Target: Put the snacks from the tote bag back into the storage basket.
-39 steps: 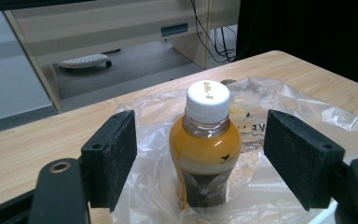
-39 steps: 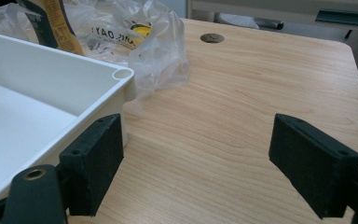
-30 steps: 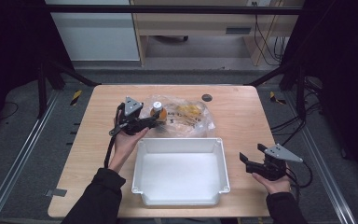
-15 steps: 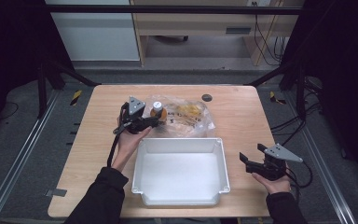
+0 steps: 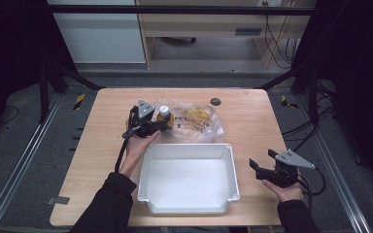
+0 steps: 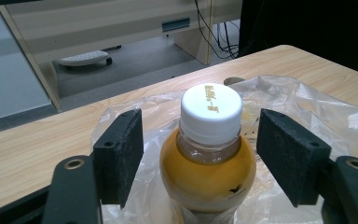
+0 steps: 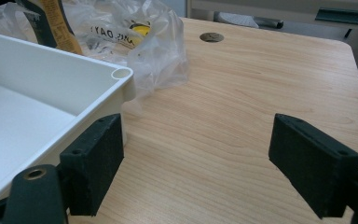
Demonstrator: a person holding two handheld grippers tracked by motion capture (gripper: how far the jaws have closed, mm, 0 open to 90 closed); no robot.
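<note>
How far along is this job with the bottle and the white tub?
Early on. Nothing looks finished: the white plastic tub holds nothing. In hand: the left hand-held gripper stands open with its jaws either side of the white-capped bottle of amber drink, apart from it. The bottle stands on the clear plastic bag. Left: closing, lifting, probably placing it in the tub. The right hand-held gripper waits open.
</note>
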